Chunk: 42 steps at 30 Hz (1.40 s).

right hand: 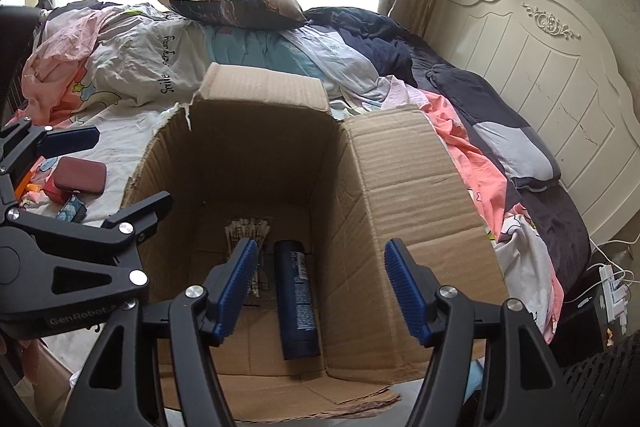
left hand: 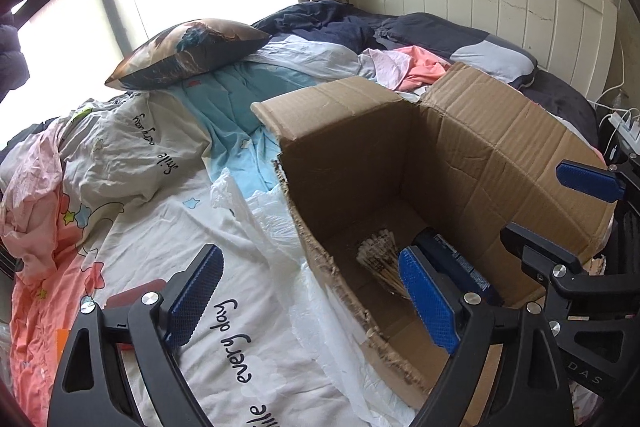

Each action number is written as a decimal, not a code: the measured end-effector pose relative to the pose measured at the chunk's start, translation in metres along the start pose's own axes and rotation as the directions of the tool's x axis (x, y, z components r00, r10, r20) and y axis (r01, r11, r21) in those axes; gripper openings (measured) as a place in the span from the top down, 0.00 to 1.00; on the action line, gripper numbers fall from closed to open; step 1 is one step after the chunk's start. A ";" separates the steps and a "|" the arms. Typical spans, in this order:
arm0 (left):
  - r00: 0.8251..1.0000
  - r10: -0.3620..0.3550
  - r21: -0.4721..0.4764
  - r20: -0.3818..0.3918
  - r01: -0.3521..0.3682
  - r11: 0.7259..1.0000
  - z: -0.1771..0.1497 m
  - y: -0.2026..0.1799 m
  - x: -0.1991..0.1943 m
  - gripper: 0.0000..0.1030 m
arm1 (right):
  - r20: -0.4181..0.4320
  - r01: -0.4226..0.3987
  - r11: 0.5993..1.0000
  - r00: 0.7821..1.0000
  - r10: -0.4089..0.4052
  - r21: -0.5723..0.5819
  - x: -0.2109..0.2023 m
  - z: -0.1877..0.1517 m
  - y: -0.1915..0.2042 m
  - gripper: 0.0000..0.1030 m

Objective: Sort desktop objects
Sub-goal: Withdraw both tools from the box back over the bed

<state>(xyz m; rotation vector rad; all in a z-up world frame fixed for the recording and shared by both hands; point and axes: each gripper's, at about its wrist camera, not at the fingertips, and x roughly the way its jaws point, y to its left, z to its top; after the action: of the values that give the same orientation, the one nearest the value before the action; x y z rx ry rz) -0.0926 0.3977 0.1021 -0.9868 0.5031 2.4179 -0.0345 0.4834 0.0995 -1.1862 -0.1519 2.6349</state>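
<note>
The right hand-held gripper (right hand: 320,291) hangs over the box (right hand: 404,195) with its jaws about half open and nothing between the pads; the dark blue bottle (right hand: 298,291) below lies on the box floor, clear of them. The left hand-held gripper (left hand: 308,291) stands wide open and empty too, one pad over the box's near wall, the other over the bed (left hand: 248,251).

Judging from this, both drops are made and the step in hand is to go back for the next piece. To do it well, I would lift each gripper straight clear of the torn cardboard rim before swinging sideways, so that a finger does not catch a flap and drag the box. The left gripper is nearer the pile on the bed, so it should lead, jaws kept wide, and take one piece at a time from the top.

Counted, near to far. In the box: one bottle and one bundle of cotton swabs (right hand: 246,231), side by side on the floor. Left of the box on the bed: one maroon case (right hand: 80,173), one small dark patterned item (right hand: 72,209) beside it, and red and orange pieces partly hidden by the left gripper, too covered to count. Beyond: one box flap raised at the back, one pillow (right hand: 236,5), one headboard (right hand: 532,67).
</note>
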 end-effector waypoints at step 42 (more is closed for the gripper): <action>0.979 0.140 -0.217 -0.150 -0.170 0.961 -0.141 0.192 -0.036 0.01 | -0.017 -0.229 0.942 0.973 0.232 -0.245 -0.021 -0.003 0.212 0.32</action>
<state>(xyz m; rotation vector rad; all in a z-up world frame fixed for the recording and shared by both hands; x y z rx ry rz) -0.0990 0.1604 0.0627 -1.2564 0.3639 2.6058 -0.0575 0.2736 0.0718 -1.3382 -0.3736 2.8941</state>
